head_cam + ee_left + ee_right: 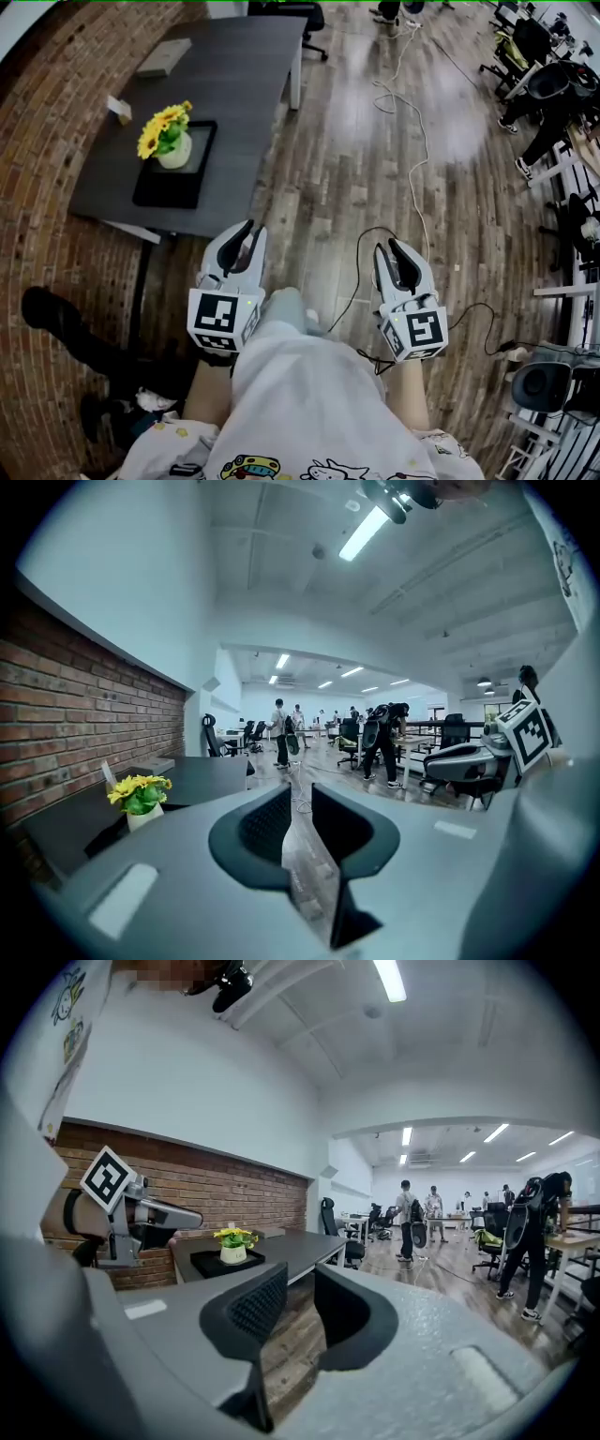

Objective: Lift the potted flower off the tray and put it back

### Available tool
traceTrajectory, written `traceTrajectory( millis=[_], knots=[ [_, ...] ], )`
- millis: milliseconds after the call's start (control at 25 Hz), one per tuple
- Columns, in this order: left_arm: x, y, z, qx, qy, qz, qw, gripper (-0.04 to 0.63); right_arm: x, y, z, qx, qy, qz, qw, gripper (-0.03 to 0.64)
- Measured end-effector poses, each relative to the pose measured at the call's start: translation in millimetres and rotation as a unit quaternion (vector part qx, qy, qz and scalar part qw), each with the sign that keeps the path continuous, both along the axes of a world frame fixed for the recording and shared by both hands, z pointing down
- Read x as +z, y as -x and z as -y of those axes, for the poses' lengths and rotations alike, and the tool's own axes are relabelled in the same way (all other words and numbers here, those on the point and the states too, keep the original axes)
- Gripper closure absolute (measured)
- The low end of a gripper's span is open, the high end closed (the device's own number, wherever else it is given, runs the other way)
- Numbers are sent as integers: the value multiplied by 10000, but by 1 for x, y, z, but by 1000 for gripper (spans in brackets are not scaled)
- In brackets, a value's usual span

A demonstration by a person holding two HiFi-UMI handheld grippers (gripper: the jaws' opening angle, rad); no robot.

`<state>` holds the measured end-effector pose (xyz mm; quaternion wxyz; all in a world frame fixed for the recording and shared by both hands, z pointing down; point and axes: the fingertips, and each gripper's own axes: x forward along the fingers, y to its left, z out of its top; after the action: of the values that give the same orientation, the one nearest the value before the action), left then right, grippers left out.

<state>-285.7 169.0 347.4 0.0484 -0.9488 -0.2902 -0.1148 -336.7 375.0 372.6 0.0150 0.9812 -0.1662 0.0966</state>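
I am holding my left gripper (pixel 246 231) and my right gripper (pixel 390 247) out in front of my waist, side by side and well apart. Both are pointing forward and tipping slightly down over the wooden floor (pixel 375 178). My left forearm (pixel 208 398) and right forearm (pixel 409 398) are reaching straight out behind them. The jaws of each gripper are standing only a little apart, with a narrow slot between the pads. Nothing is sitting in either slot, so both are gripping nothing. The potted flower (pixel 169 137) is standing upright on the black tray (pixel 167 193), in its far half. The tray is lying on the dark table (pixel 246 75) beside the brick wall (pixel 47 141). That table is sitting ahead and to my left, well apart from both grippers, with the left one nearer to it.
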Motion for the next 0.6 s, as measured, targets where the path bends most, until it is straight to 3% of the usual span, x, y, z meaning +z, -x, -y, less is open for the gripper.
traceTrajectory(
  millis=[320,600],
  knots=[
    [1,-29,1,-18,72,-52,10000,444,7,-26,-4,-30,-238,99,9997,433],
    [5,-107,-3,62,205,-52,9998,396,9,-101,2,-80,-277,150,9995,390]
  ],
)
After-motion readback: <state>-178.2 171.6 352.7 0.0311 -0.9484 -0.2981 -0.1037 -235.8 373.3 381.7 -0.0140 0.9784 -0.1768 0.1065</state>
